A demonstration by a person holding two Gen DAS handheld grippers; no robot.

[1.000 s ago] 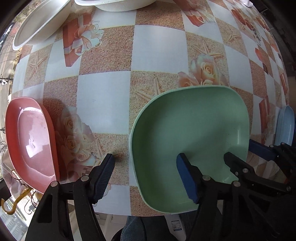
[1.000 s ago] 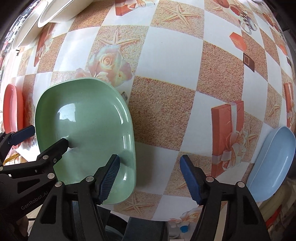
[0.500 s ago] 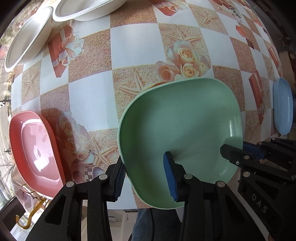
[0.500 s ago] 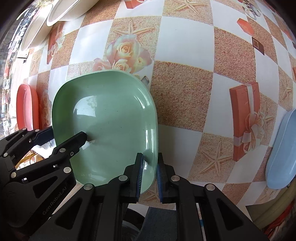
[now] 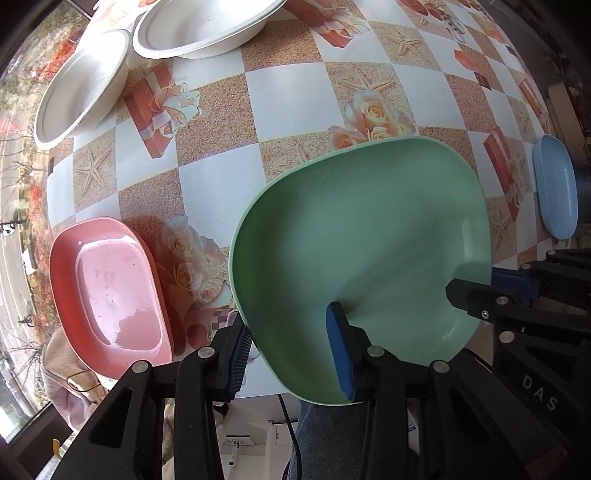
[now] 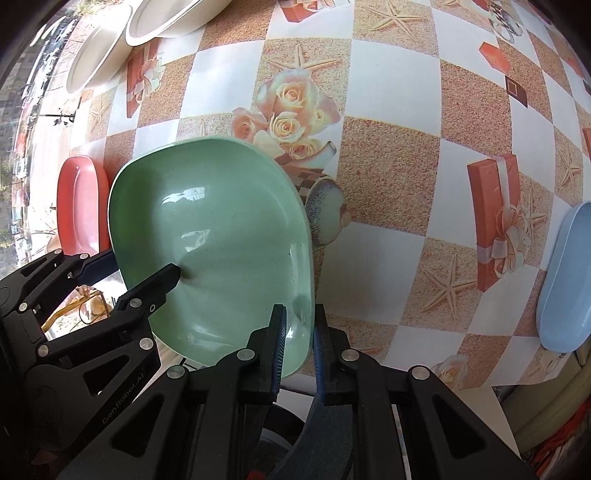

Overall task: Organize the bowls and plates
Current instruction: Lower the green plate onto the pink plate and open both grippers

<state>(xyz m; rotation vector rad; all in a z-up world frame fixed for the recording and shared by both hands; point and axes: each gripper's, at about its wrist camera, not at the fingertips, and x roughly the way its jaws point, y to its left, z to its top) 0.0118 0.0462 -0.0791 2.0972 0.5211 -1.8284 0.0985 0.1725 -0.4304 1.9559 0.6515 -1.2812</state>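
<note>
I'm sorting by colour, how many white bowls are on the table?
2: both at the table's far left corner, one white bowl nearer the edge, the other beside it. More may lie outside view.

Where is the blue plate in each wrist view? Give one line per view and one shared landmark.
Left wrist: blue plate at the right edge, upper half.
Right wrist: blue plate at the right edge, around mid-height.
Shared landmark: the green plate, with the red gift-box print beside the blue plate.
</note>
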